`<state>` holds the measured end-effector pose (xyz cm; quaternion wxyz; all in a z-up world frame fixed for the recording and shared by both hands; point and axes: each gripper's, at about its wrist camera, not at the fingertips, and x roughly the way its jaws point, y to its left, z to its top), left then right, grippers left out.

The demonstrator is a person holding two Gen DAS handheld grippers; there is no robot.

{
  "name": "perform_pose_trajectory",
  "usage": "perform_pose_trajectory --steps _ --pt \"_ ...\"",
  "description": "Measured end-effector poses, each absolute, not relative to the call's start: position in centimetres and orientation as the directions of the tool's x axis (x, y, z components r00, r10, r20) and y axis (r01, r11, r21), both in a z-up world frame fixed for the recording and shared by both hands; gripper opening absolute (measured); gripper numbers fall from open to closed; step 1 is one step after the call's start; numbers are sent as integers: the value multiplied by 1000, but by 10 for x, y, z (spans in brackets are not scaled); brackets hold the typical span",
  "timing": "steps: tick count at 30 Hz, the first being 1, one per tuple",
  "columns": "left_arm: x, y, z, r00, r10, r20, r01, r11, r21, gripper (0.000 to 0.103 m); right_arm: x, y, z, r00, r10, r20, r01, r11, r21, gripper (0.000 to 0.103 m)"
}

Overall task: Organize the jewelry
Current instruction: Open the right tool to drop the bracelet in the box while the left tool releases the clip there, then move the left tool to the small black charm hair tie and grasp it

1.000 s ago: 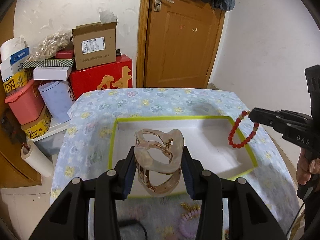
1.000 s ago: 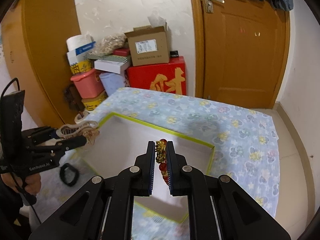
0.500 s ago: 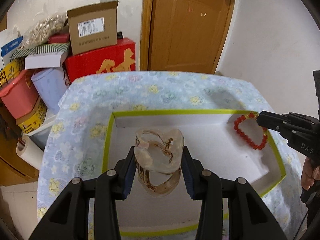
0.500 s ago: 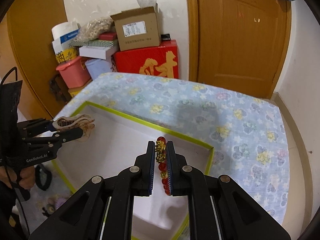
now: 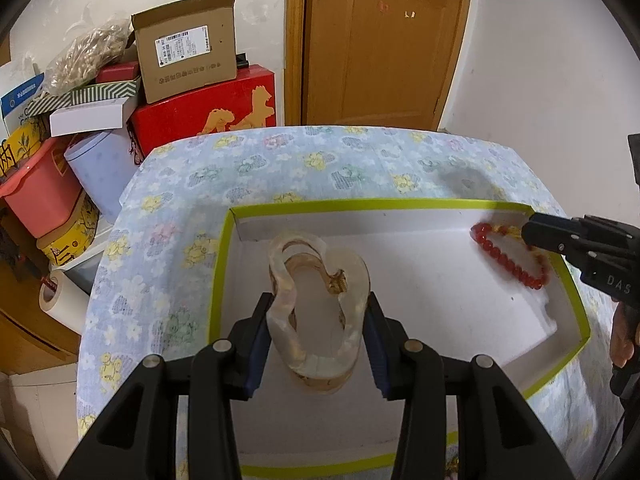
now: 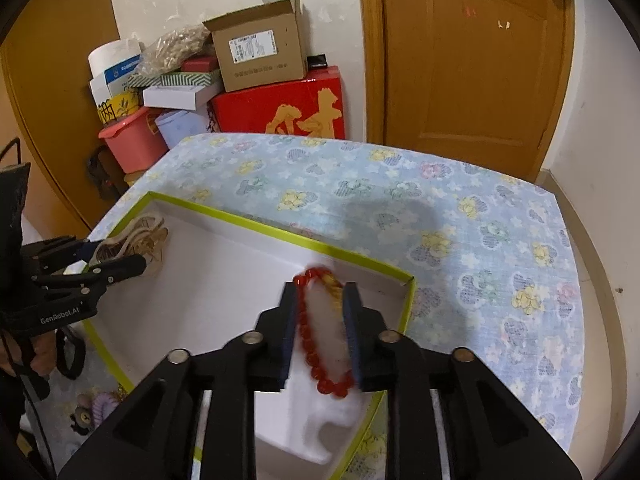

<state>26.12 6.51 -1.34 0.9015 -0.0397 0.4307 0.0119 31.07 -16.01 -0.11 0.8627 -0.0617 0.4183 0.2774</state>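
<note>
Jewelry nearly boxed: red bead bracelet [image 6: 320, 336] dropping between right tool [image 6: 320, 330]'s opening jaws into green-rimmed box [image 5: 224, 264], translucent hair claw [image 5: 320, 304] pinched by left tool [image 5: 318, 344], pieces outside.

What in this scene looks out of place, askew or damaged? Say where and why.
Jewelry-wise, nothing stands out: the hair claw and red bead bracelet are over the white tray. Only the pile of boxes by the door looks untidy.
</note>
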Motion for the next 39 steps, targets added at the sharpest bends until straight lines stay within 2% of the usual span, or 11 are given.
perform_pose_trajectory --steps 2,6,10,23,28,39 --pt "258 65 -13 631 -9 -776 -57 997 -58 46 307 -162 2 504 429 -750 -529 839 124 35" --pt "250 66 -6 648 -10 -761 -57 996 -62 53 299 -165 8 517 433 -738 -526 841 125 38" --pt "242 65 4 664 -4 -747 -58 997 -57 53 282 -171 18 530 441 -724 -522 843 132 42" --pt "169 53 34 702 5 -712 -77 995 -70 53 189 -187 47 562 454 -691 -537 836 113 43" --pt "131 50 35 708 -3 -706 -81 993 -86 53 142 -191 46 561 450 -695 -552 829 90 43" --pt "57 51 26 711 -16 -703 -97 988 -120 53 70 -208 32 540 463 -703 -540 831 133 43"
